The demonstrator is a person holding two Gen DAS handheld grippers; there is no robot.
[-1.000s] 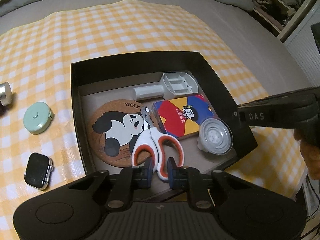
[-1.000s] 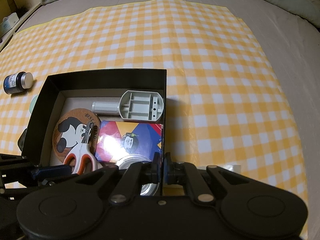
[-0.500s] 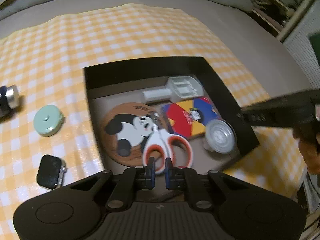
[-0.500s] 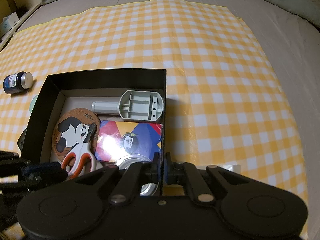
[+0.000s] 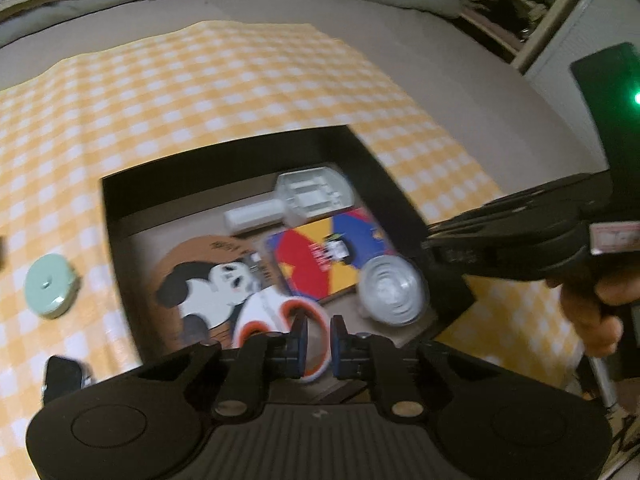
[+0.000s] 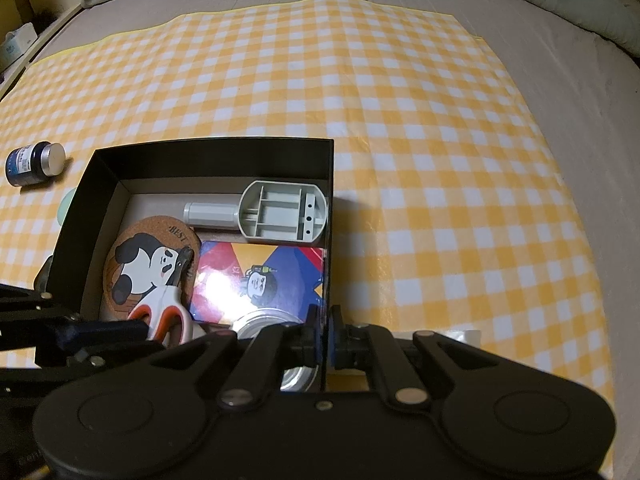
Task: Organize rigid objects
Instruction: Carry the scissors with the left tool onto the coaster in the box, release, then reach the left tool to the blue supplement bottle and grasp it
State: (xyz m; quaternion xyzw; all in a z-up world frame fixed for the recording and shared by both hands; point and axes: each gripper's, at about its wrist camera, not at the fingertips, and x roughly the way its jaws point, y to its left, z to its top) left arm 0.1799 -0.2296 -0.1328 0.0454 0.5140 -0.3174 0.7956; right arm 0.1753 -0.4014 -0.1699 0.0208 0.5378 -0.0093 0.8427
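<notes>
The checked cloth and black box lie as before; my right gripper stays clamped on the box's right wall, steadying it; inside the box, on the panda coaster, lie the scissors; my left gripper has tightened, by my reading onto their orange handle loop, so I judge them seated, not yet released; left of the box wait the tape measure, watch and bottle.
</notes>
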